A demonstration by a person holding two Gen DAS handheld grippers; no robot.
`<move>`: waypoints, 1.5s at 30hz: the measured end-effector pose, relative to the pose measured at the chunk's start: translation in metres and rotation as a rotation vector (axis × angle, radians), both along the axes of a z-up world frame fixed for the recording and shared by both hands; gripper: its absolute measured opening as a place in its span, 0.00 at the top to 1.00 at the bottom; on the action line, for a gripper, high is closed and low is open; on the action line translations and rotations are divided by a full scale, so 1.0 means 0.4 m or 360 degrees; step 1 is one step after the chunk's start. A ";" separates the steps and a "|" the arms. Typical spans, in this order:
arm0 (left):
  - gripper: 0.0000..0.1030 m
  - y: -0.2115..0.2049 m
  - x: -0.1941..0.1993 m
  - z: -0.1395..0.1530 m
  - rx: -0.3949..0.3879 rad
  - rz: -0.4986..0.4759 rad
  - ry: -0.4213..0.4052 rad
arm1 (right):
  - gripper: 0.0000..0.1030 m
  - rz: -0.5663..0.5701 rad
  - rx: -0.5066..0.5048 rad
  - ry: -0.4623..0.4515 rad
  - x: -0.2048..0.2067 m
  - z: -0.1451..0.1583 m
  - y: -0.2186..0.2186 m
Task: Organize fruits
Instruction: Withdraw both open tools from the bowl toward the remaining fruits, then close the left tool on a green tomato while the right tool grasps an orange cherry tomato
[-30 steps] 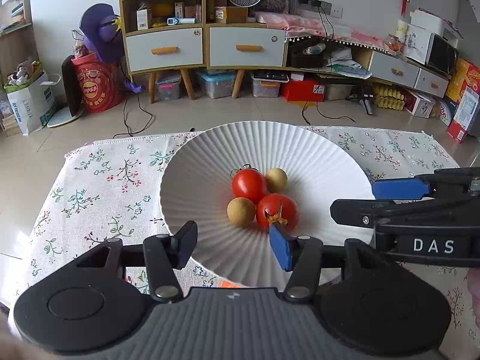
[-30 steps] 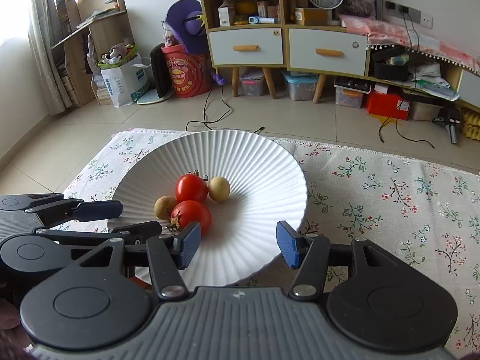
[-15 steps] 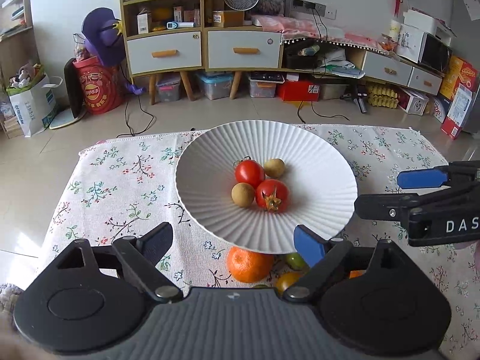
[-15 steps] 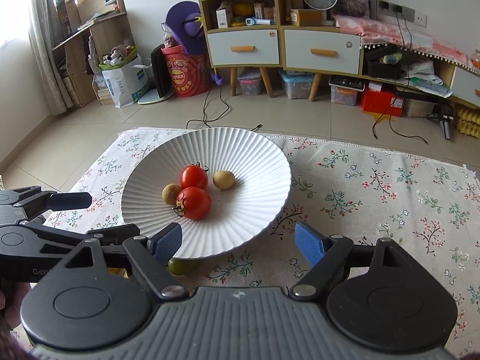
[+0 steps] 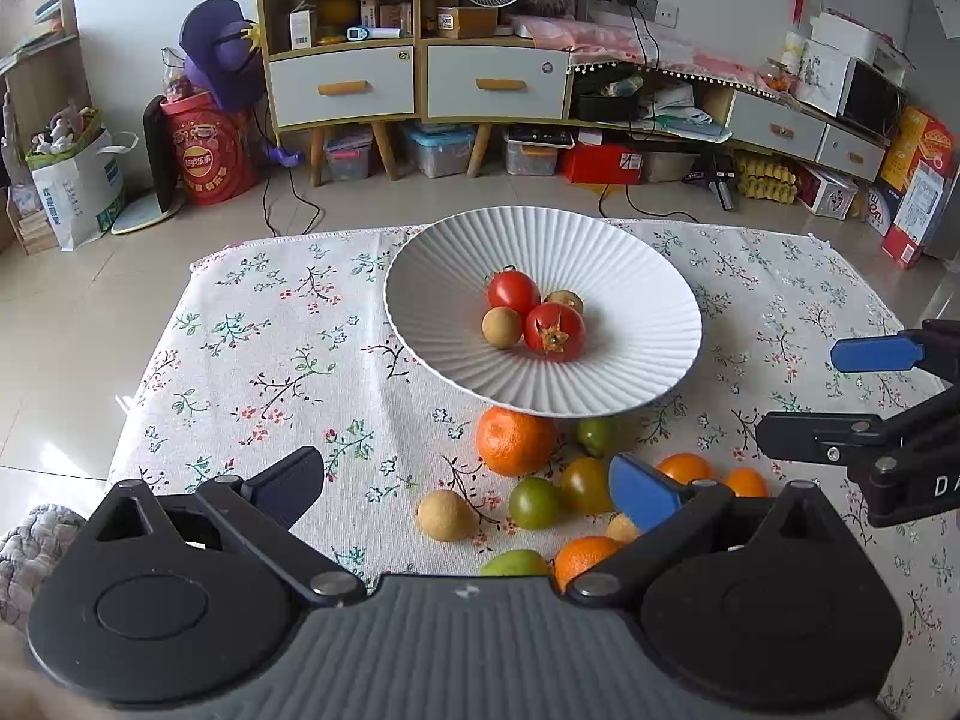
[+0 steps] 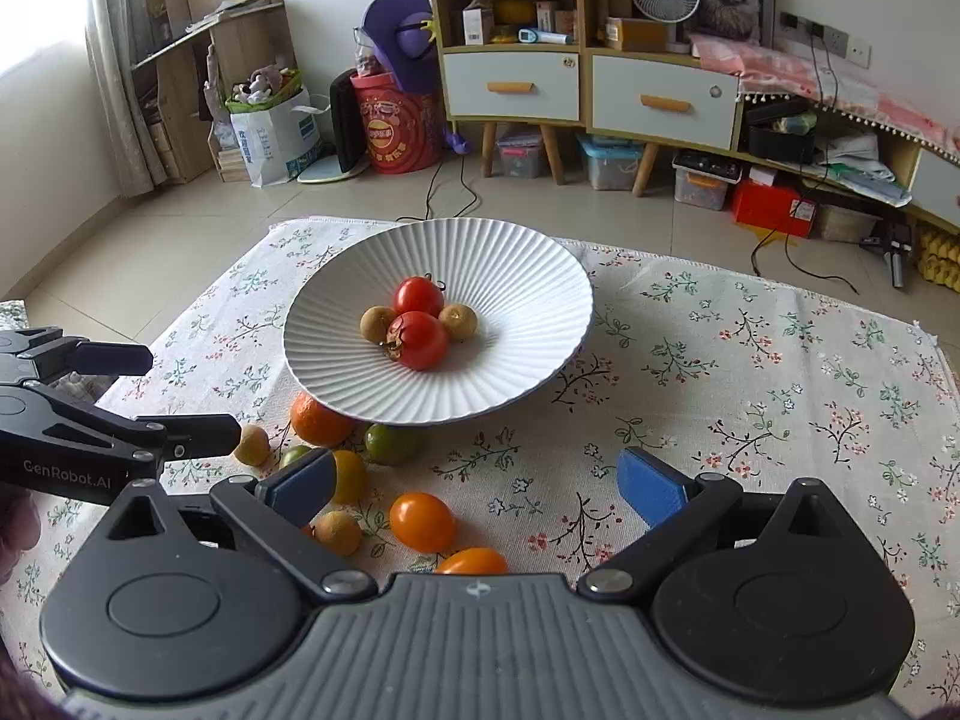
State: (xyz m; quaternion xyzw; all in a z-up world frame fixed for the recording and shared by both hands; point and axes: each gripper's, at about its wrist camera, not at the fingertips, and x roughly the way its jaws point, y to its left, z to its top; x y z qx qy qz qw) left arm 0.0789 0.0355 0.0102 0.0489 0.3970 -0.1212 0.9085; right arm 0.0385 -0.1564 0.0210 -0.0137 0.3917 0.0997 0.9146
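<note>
A white ribbed plate (image 5: 456,276) (image 6: 516,264) stands on the floral cloth with two red tomatoes (image 5: 555,331) (image 6: 420,339) and two longans (image 5: 501,327) (image 6: 375,324) in it. Just in front of its near rim lie loose fruits: a mandarin (image 5: 515,441) (image 6: 318,420), green tomatoes (image 5: 533,502) (image 6: 390,444), an orange tomato (image 6: 422,521) and longans (image 5: 446,516) (image 6: 338,533). My left gripper (image 5: 465,480) hovers over these, jaws opening wide, gripping nothing. My right gripper (image 6: 477,480) hangs beside it on the right, jaws also opening, nothing between the pads.
The floral cloth (image 5: 270,360) covers a low surface with tiled floor around it. Drawers, shelves, boxes and a red bucket (image 5: 207,156) stand well behind. Each gripper shows at the edge of the other's view.
Both grippers have drawn back from the plate and their jaws have spread wide. The loose fruits in front of the plate have come into view.
</note>
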 end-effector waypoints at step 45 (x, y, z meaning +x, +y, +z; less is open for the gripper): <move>0.04 0.059 -0.145 -0.152 0.0133 -0.0221 0.0003 | 0.01 0.0152 -0.0204 0.0072 -0.120 -0.132 0.060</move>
